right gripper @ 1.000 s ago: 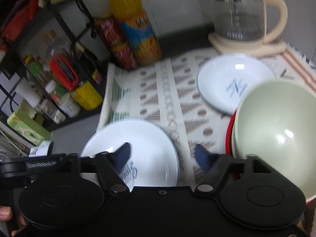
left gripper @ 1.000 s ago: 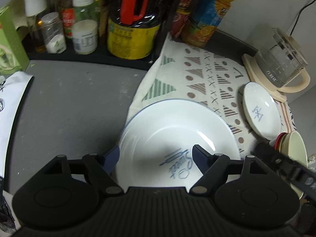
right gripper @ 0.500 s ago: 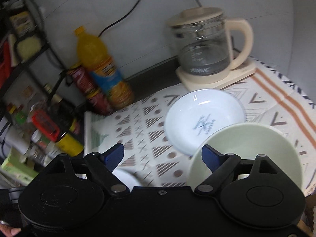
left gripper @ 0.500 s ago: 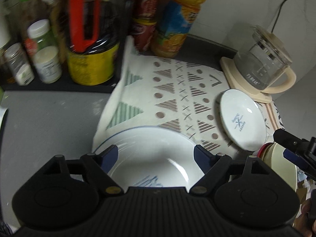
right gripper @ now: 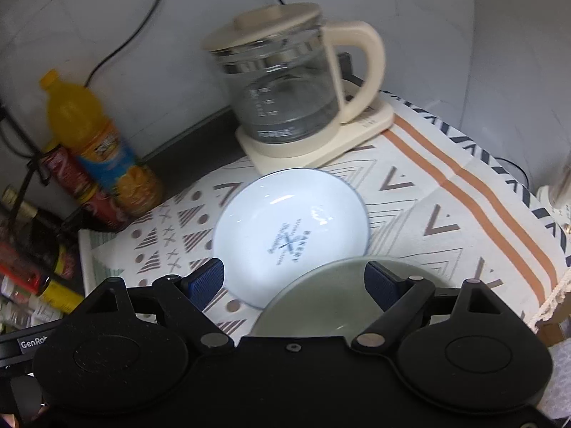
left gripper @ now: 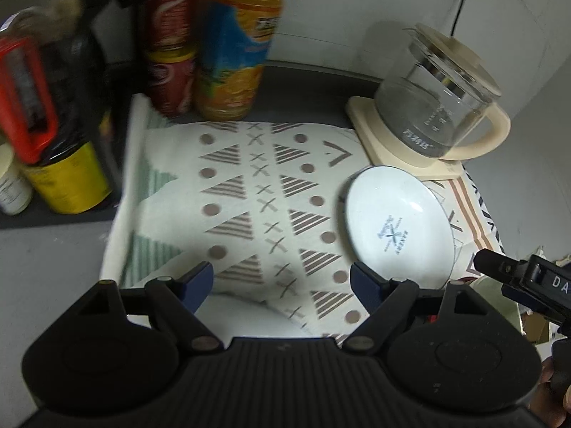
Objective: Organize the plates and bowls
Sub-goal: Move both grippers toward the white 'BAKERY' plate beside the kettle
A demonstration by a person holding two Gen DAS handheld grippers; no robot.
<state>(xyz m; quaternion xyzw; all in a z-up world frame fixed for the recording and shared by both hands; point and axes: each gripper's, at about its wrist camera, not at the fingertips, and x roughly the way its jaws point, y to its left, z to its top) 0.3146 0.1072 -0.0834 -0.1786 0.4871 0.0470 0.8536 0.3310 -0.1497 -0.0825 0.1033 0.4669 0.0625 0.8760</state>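
The left gripper is held with its blue-padded jaws spread wide and nothing between them, above a white patterned cloth printed with brown striped triangles, dots and crosses. The right gripper is likewise wide apart and grips nothing; its jaws have just been opening, and the near rim of a small white shallow plate and the far rim of a pale green bowl are seen in the gap between them, without contact. The word "BAKERY" is printed in blue at the centre of the plate, around a crossed emblem; the remaining lettering cannot be read. The plate lies on the cloth, just near of a glass kettle with a cream lid, handle and base; the marking on the kettle glass is too blurred to read. At the far left, an orange juice bottle with a blue label stands beside red cans. "GenRob" is read on a black bar at the left edge of the right wrist view.
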